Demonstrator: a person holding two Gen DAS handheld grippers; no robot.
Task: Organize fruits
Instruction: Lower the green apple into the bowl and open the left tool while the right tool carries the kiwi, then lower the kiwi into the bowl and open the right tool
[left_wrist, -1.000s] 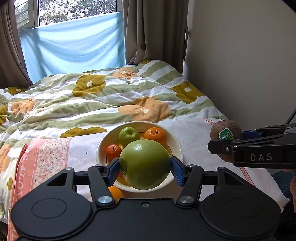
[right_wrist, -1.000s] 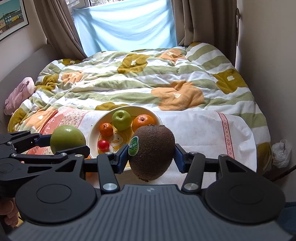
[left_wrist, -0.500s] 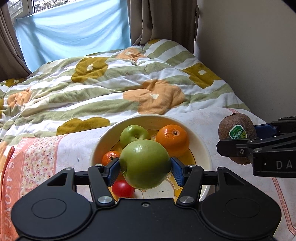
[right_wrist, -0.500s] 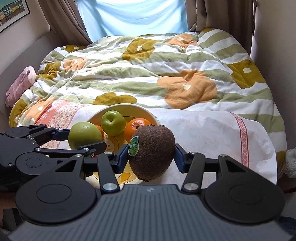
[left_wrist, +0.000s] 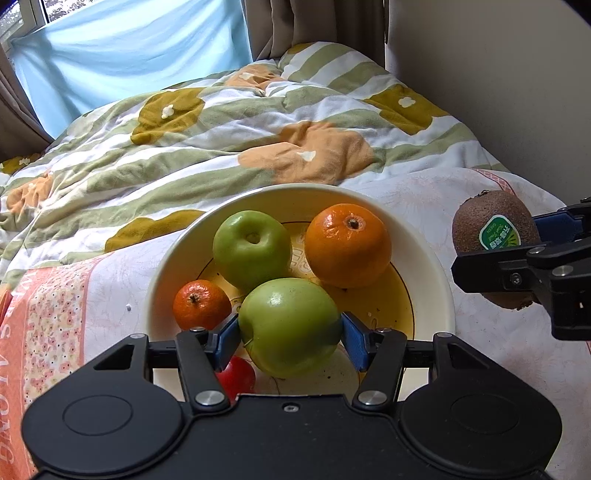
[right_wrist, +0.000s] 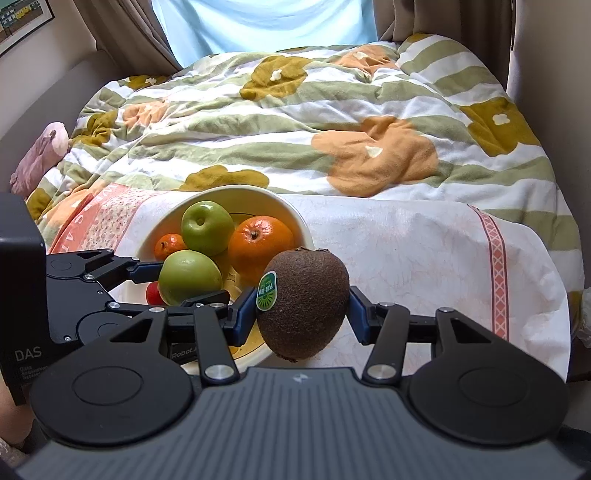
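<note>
A cream bowl (left_wrist: 432, 266) (right_wrist: 295, 218) sits on a white cloth on the bed. In it lie a green apple (left_wrist: 251, 251) (right_wrist: 205, 225), a large orange (left_wrist: 347, 243) (right_wrist: 258, 240), a small orange (left_wrist: 201, 304) (right_wrist: 170, 245) and a small red fruit (left_wrist: 238, 376) (right_wrist: 152, 293). My left gripper (left_wrist: 290, 332) (right_wrist: 173, 280) is shut on a second green apple (left_wrist: 290, 325) (right_wrist: 190, 275) and holds it over the bowl's near part. My right gripper (right_wrist: 303, 314) is shut on a brown kiwi (right_wrist: 303, 302) (left_wrist: 495, 236) with a green sticker, just right of the bowl.
A striped flowered quilt (left_wrist: 221, 140) covers the bed beyond the bowl. A wall (left_wrist: 498, 74) runs along the right side. A pink soft toy (right_wrist: 40, 155) lies at the bed's left edge. Curtains and a blue sheet hang at the back.
Both grippers have moved forward toward the bowl with their fruits. The held apple is now over the bowl and lower; the kiwi is closer to the bowl's right rim.
</note>
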